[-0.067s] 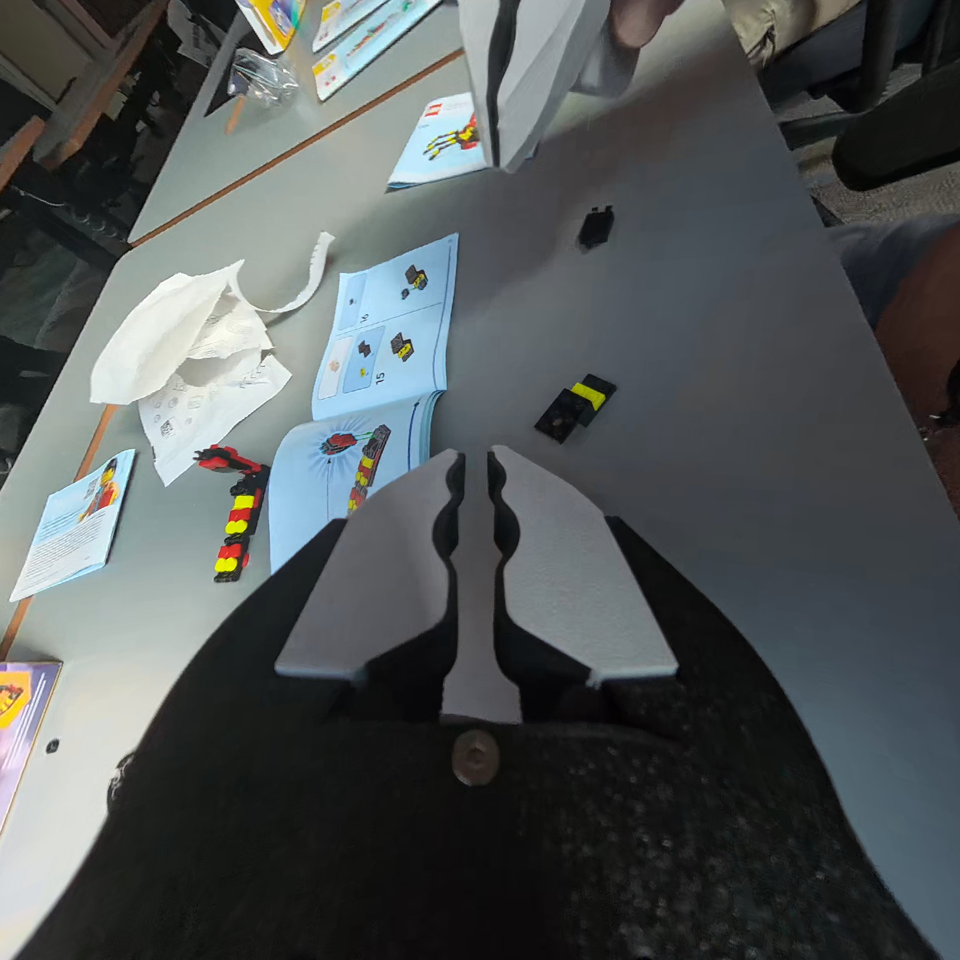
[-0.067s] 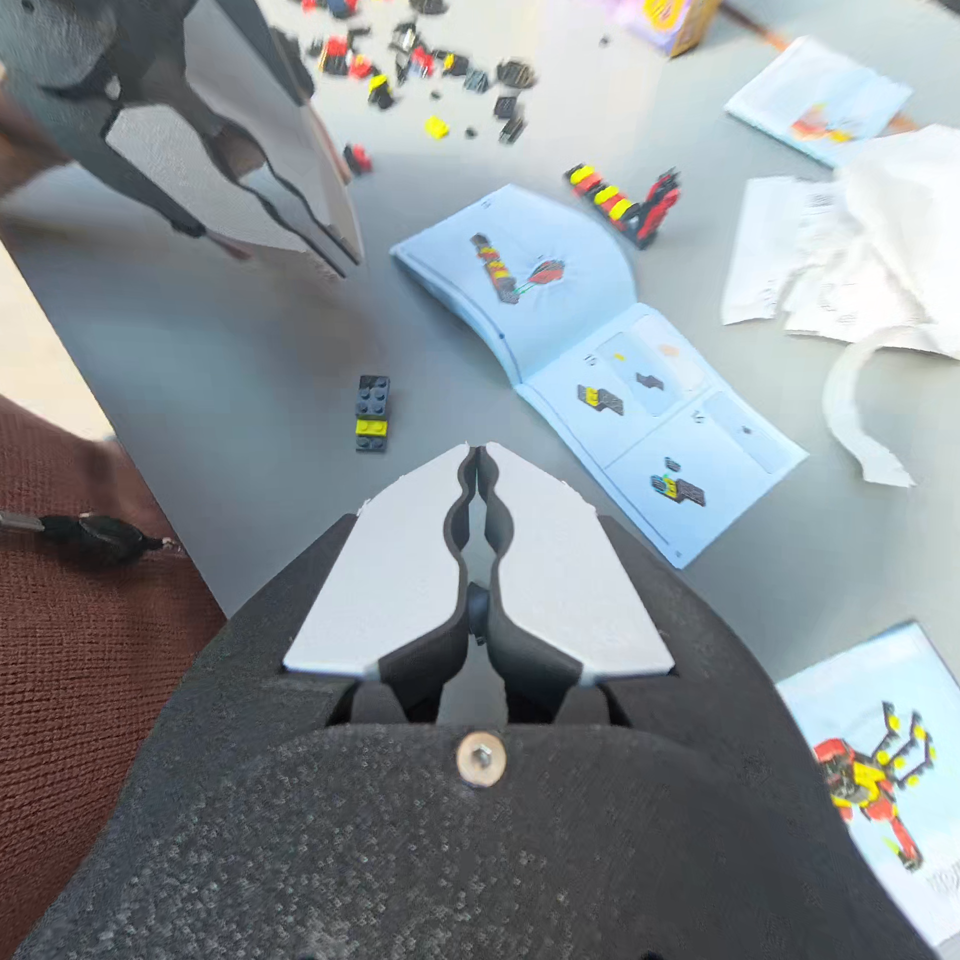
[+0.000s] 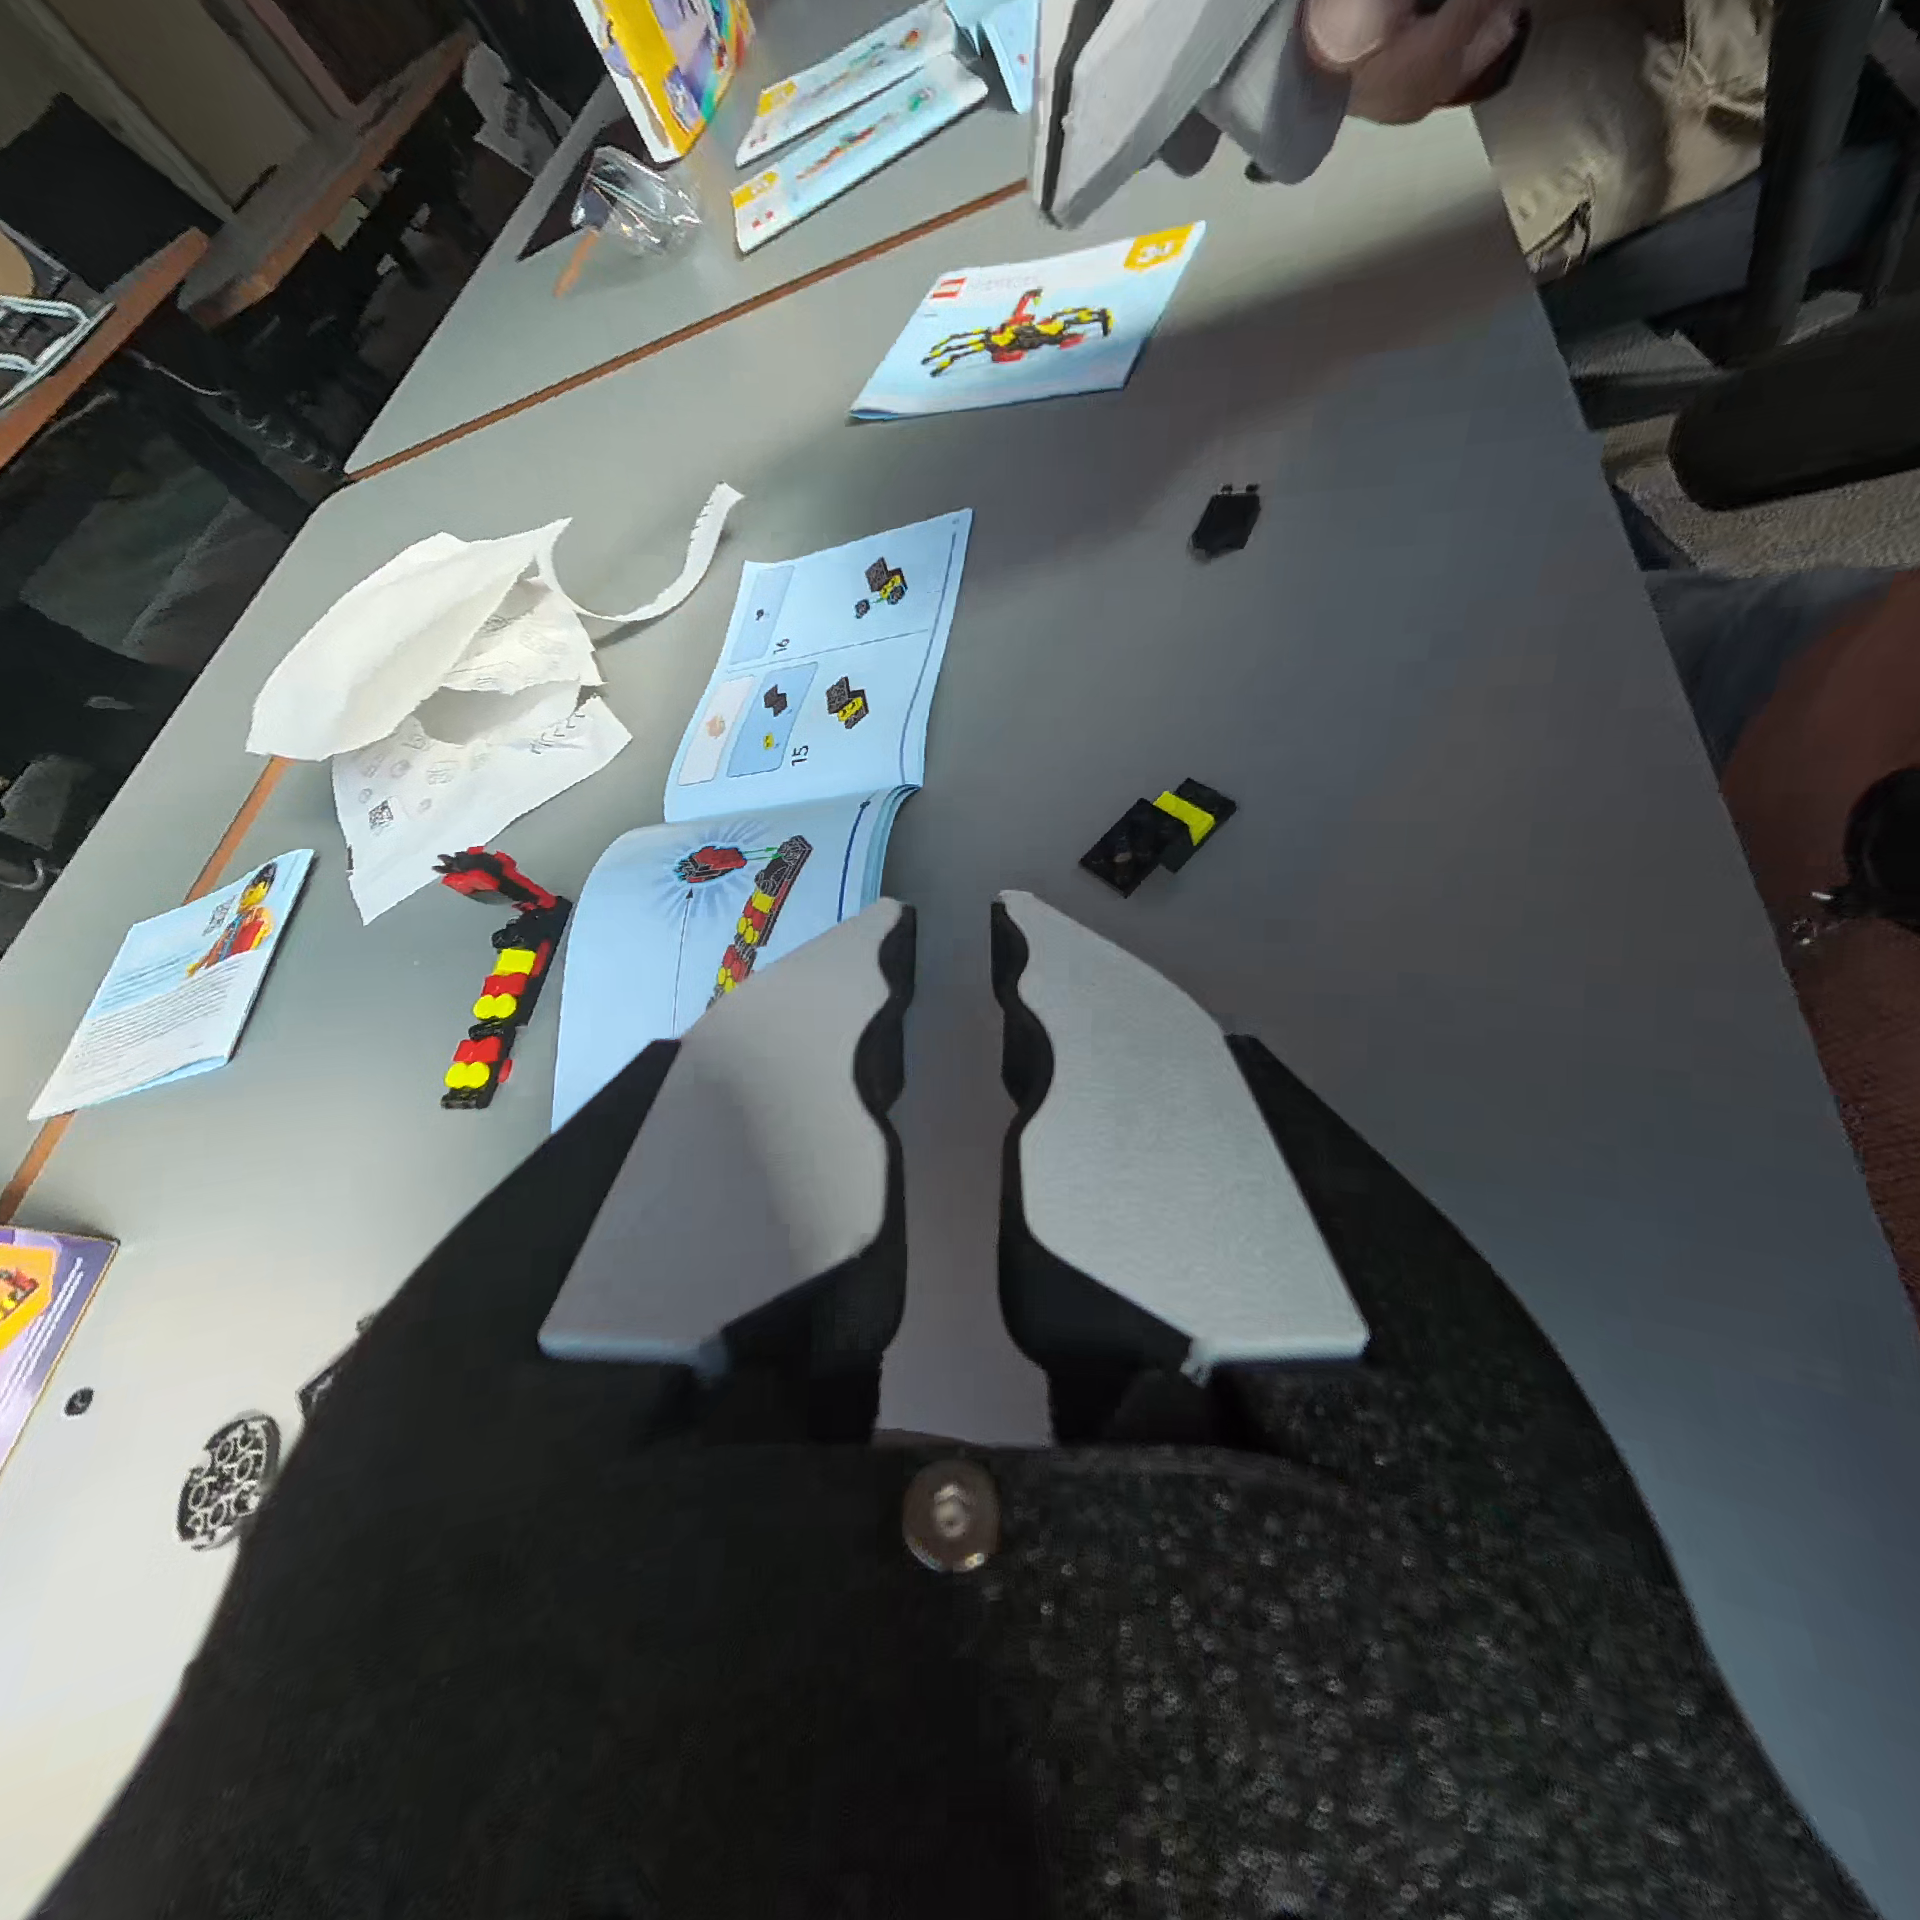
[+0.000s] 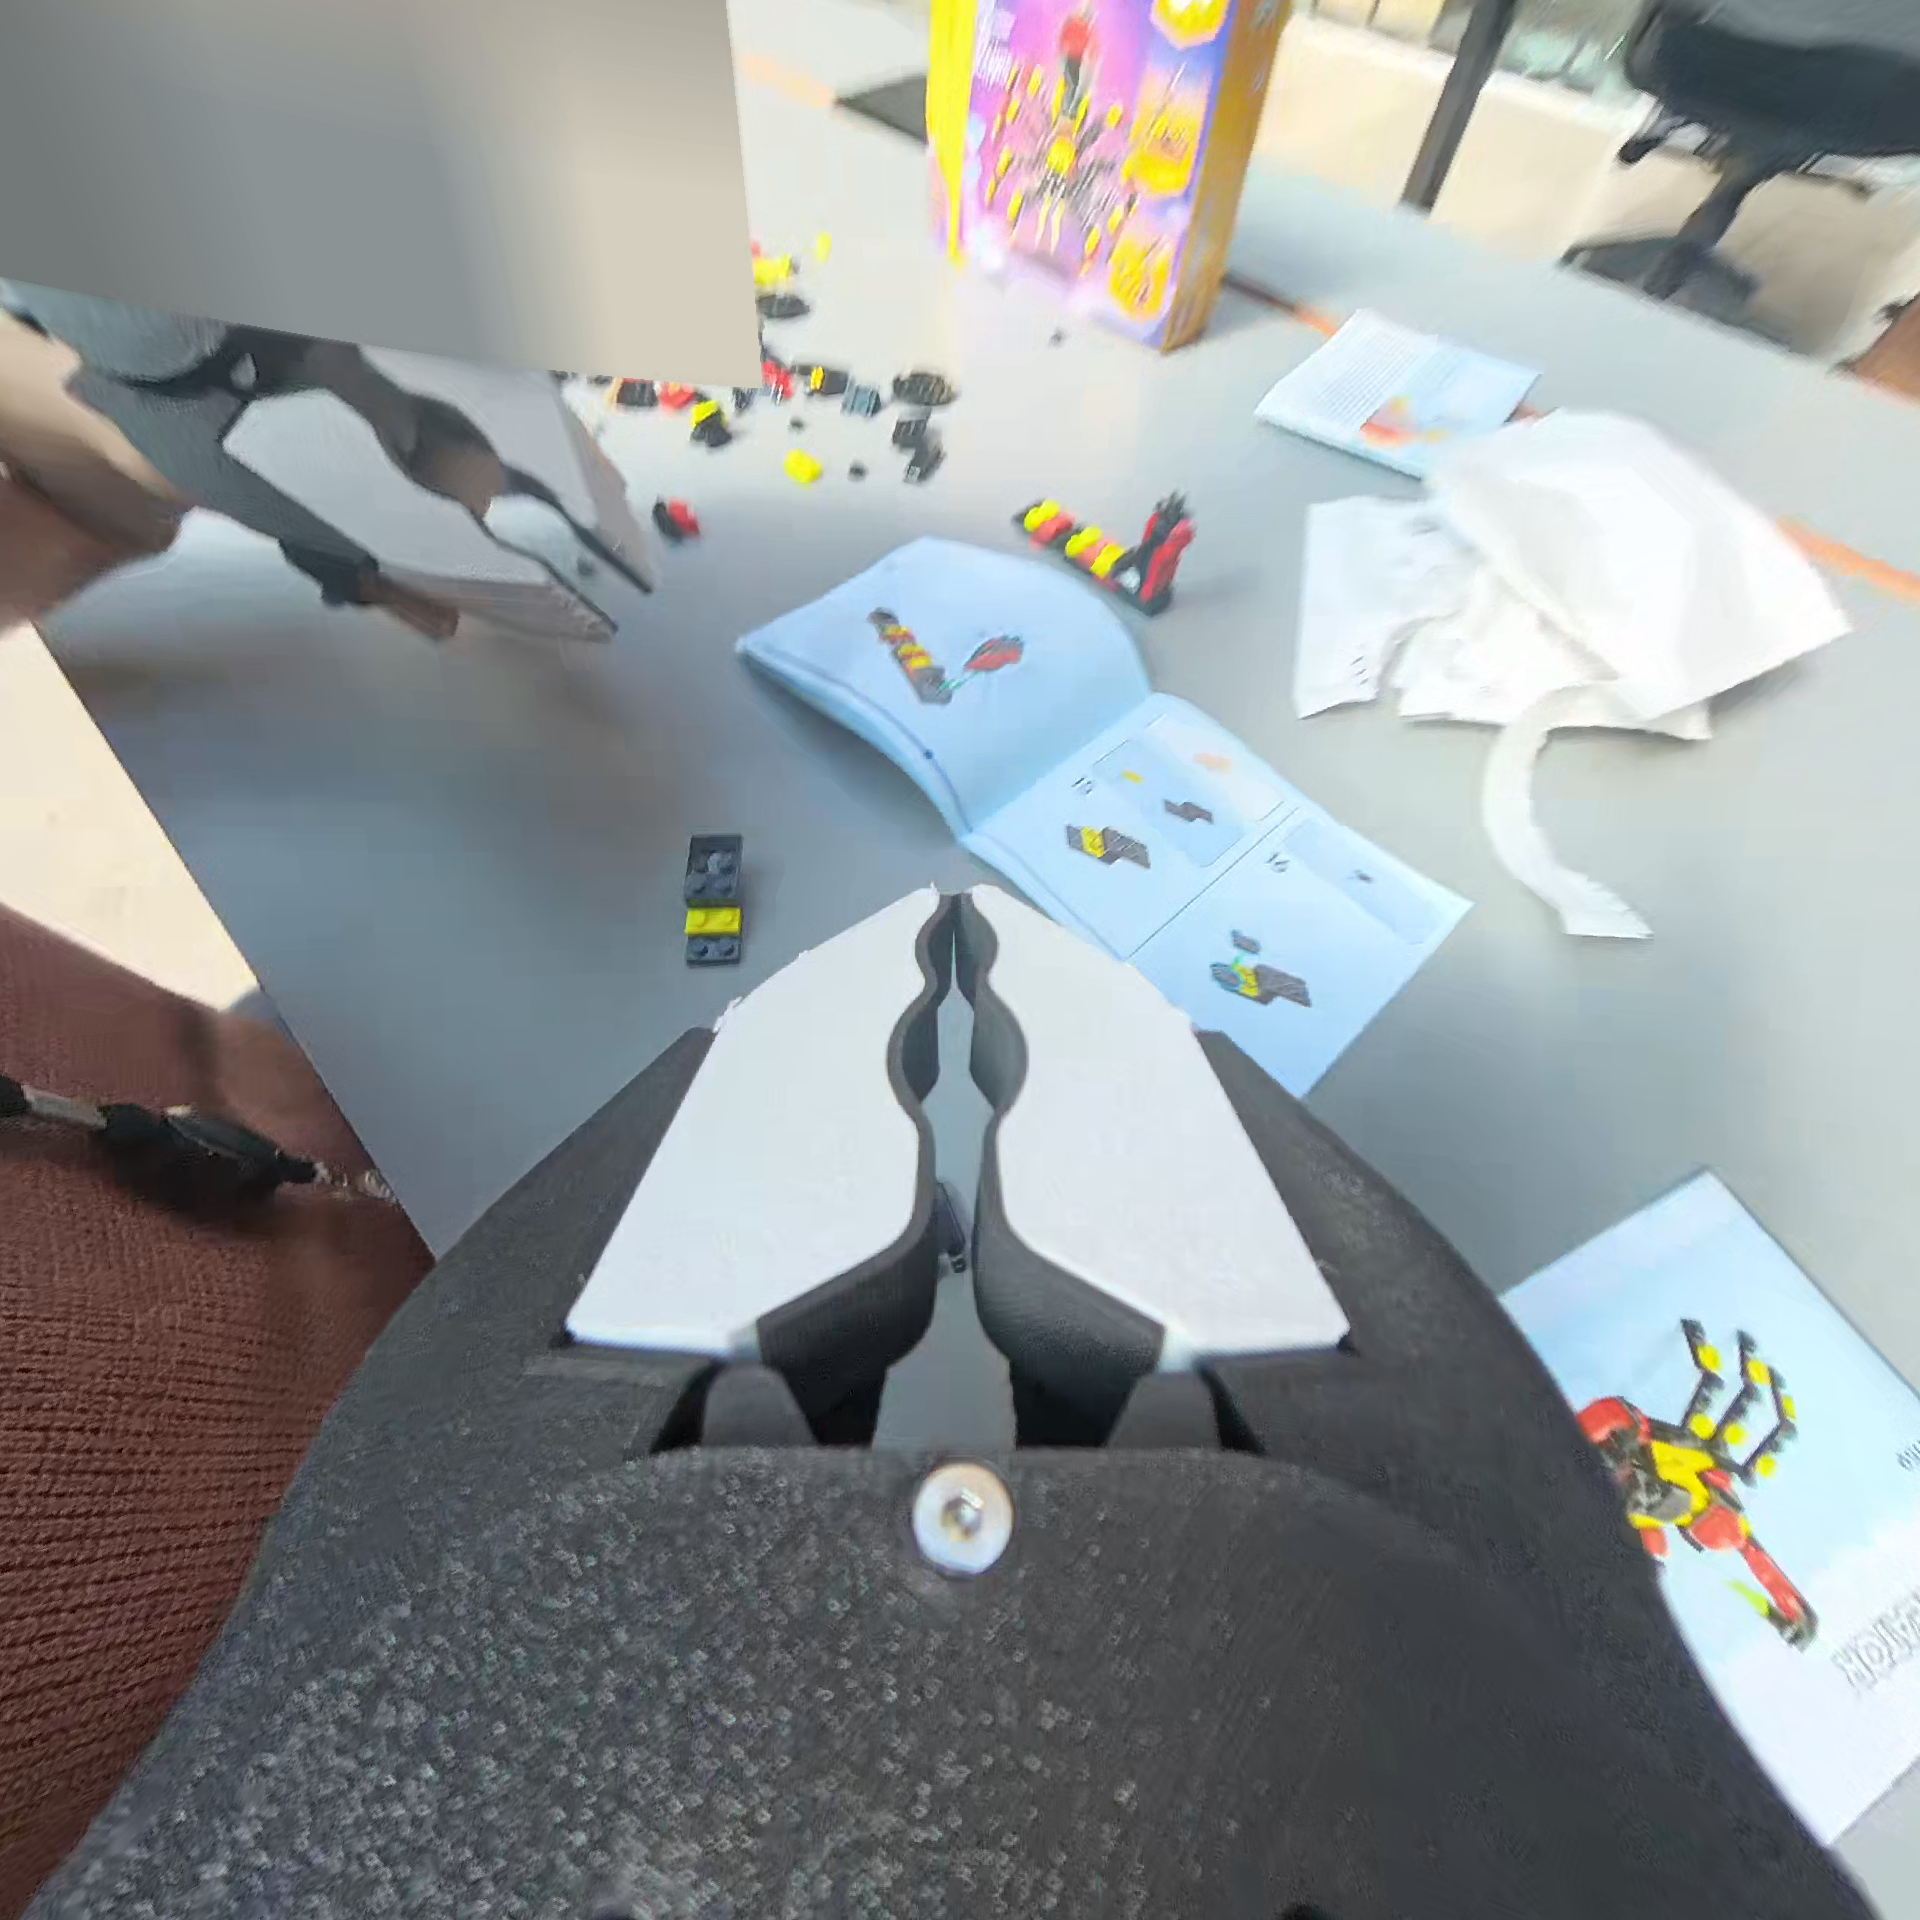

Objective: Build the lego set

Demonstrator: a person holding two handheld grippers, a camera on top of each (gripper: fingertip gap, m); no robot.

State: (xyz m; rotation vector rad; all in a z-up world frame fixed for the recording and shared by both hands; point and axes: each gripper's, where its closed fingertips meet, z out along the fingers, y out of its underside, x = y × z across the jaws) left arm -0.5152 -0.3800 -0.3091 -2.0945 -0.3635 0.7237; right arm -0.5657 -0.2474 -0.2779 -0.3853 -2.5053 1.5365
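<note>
The small black-and-yellow brick stack (image 4: pixel 715 900) beside the booklet (image 4: pixel 1101 790) looks light, rigid and slippery, best pinched across its long sides; left tongs (image 3: pixel 953 914) narrowly apart and empty, right tongs (image 4: pixel 954 902) closed, empty.

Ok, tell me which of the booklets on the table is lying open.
The middle booklet, between the torn white paper bag and the small black-and-yellow brick assembly. Its pages are spread, showing build steps; the other booklets lie closed, covers up.

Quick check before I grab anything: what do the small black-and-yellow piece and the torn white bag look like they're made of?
Black-and-yellow piece: looks like hard moulded plastic, smooth with a slight sheen, studs visible on top. Torn white bag: looks like thin matte paper, judging by its ragged torn edges and creases.
</note>
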